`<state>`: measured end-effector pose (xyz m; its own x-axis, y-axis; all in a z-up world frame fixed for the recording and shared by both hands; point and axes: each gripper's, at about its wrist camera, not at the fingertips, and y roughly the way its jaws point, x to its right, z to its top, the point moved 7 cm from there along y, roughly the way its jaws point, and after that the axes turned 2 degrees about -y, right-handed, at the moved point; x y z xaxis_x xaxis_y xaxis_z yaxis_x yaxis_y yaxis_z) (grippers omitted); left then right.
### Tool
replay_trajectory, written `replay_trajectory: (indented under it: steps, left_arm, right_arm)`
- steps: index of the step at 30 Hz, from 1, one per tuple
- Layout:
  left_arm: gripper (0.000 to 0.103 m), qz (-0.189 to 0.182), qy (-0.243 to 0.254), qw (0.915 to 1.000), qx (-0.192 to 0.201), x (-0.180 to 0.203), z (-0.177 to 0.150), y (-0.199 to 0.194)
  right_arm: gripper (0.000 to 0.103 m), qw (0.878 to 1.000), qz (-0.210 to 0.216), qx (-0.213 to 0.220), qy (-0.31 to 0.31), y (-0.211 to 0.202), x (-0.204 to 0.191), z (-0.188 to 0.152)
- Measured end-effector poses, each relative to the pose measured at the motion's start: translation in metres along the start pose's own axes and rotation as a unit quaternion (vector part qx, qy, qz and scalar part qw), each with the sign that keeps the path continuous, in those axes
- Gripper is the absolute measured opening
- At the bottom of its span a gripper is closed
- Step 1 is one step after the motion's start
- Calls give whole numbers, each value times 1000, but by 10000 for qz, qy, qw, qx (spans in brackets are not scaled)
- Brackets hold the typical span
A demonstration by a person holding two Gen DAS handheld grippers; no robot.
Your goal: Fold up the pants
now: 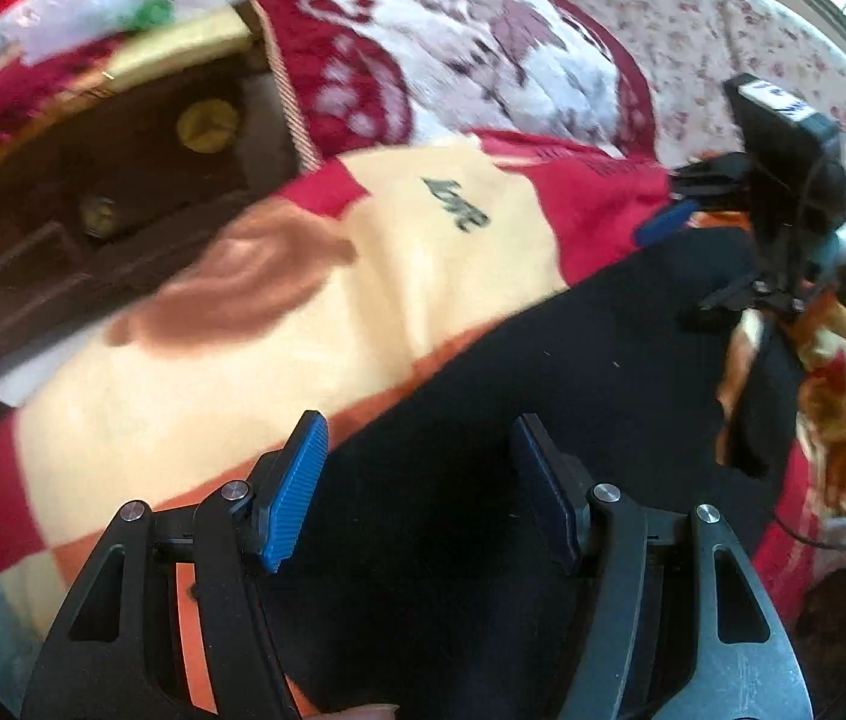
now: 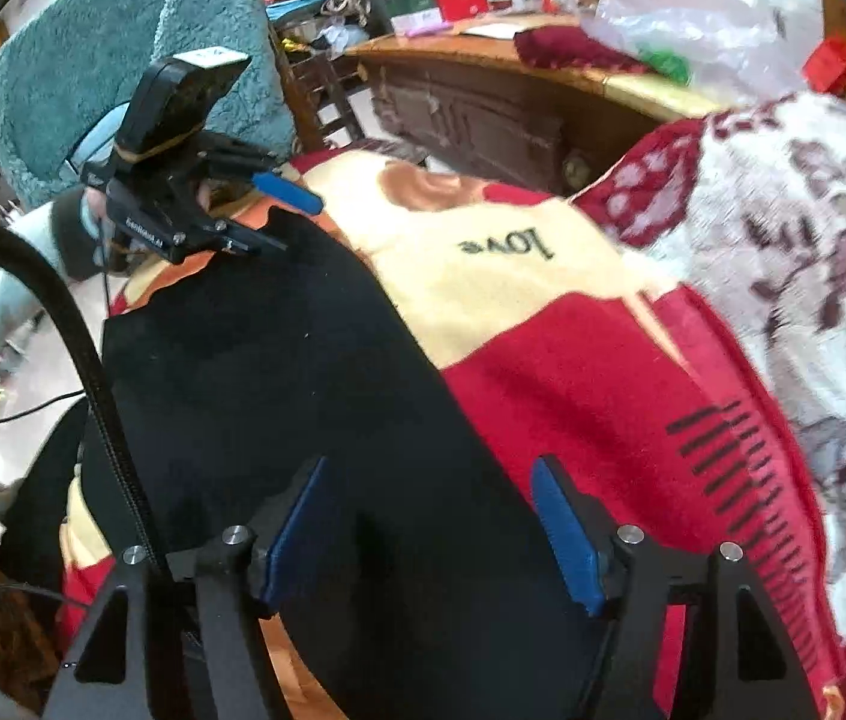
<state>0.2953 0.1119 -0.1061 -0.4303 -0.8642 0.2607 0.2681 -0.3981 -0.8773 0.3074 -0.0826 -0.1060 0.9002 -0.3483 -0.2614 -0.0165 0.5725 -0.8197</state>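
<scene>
Your black pants point(image 2: 279, 396) lie spread as a dark, flat, nearly featureless band on the red, cream and orange blanket point(image 2: 543, 360), just beside its cream patch with the word "love" point(image 2: 507, 246). One edge of the pants runs straight along that patch; their far end in the right wrist view sits under your left gripper point(image 2: 285, 222). Your right gripper point(image 2: 435, 534) hovers over the near end of the pants, its blue pads well apart with only dark cloth showing between them. In the left wrist view your left gripper point(image 1: 417, 480) likewise points down over the pants, its fingers spread wide and gripping nothing. Beyond the blanket's "love" patch lies a red and white floral blanket point(image 1: 465, 42), and next to that stands a dark wooden cabinet point(image 1: 99, 192).
</scene>
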Motion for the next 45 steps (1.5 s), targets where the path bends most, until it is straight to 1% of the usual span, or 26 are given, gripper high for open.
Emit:
replay_trajectory:
  steps: [2, 4, 7, 10, 11, 13, 14, 15, 16, 17, 18, 20, 22, 24, 27, 30, 32, 35, 37, 39, 41, 43, 44, 45]
  left_arm:
    - [64, -8, 131, 9999, -105, 0, 2, 5]
    - [64, -131, 135, 9996, -194, -1, 3, 8]
    - [64, -261, 88, 9992, -279, -3, 3, 12]
    - [64, -238, 144, 9992, -296, -3, 1, 17]
    - [64, -185, 168, 9993, -264, -2, 1, 17]
    - [54, -54, 250, 9995, -178, 2, -1, 16]
    - [41, -44, 294, 9995, -138, 6, -1, 15]
    - [27, 19, 365, 9993, -71, 10, -2, 13]
    - [17, 220, 496, 9985, 10, 15, -3, 10]
    - [8, 456, 598, 9972, 45, 18, -3, 8]
    - [8, 657, 693, 9954, 72, 21, -4, 6]
    - [7, 800, 724, 9941, 149, 26, -6, -1]
    - [7, 937, 790, 9919, 329, 33, -8, -16]
    - [7, 930, 792, 9910, 549, 42, -11, -37]
    - [7, 929, 846, 9881, 887, 63, -22, -71]
    - [7, 953, 914, 9857, 1049, 89, -47, -94]
    - [7, 928, 856, 9854, 1143, 107, -73, -105]
    - [7, 914, 745, 9861, 1171, 129, -117, -106]
    - [7, 880, 455, 9891, 1086, 134, -146, -97]
    - [7, 828, 135, 9913, 1012, 134, -168, -87]
    - [7, 875, -244, 9901, 1074, 132, -183, -80]
    - [7, 751, -721, 9877, 1166, 128, -192, -76]
    - [11, 686, -910, 9863, 1193, 126, -195, -75]
    - [12, 592, -1115, 9844, 1228, 124, -199, -75]
  right_arm:
    - [67, 9999, 77, -143, -51, 7, 2, -2]
    - [67, 9998, 93, -199, -26, 13, 7, -2]
    - [67, 9992, 312, -150, 210, 16, 13, 0]
    - [67, 9990, 380, -147, 179, 19, 10, 0]
    - [65, 9991, 370, -129, 137, 19, 8, 0]
    - [39, 9991, 404, -122, 52, 18, 3, 2]
    - [34, 9995, 274, -161, -6, 18, 0, 2]
    - [22, 9997, 166, -185, -88, 17, -3, 3]
    - [13, 9996, 33, -212, -203, 16, -7, 3]
    - [10, 9990, -164, -253, -329, 15, -12, 4]
    - [8, 9985, -297, -261, -389, 13, -15, 4]
    - [7, 9977, -484, -178, -442, 3, -23, 6]
    - [7, 9971, -586, -54, -486, -11, -34, 8]
    - [6, 9961, -687, 83, -551, -27, -50, 11]
    - [6, 9956, -696, 270, -560, -52, -78, 9]
    - [6, 9957, -582, 372, -618, -67, -116, -4]
    - [6, 9958, -505, 396, -657, -70, -145, -17]
    - [6, 9967, -369, 420, -583, -66, -175, -41]
    - [6, 9974, -331, 375, -518, -58, -190, -58]
    - [6, 9986, -184, 430, -255, -46, -202, -76]
    - [6, 9987, -117, 489, -10, -32, -209, -91]
    - [6, 9984, -41, 508, 245, -15, -211, -106]
    - [6, 9981, -137, 492, 336, -3, -210, -113]
    - [6, 9978, -207, 476, 403, 5, -210, -117]
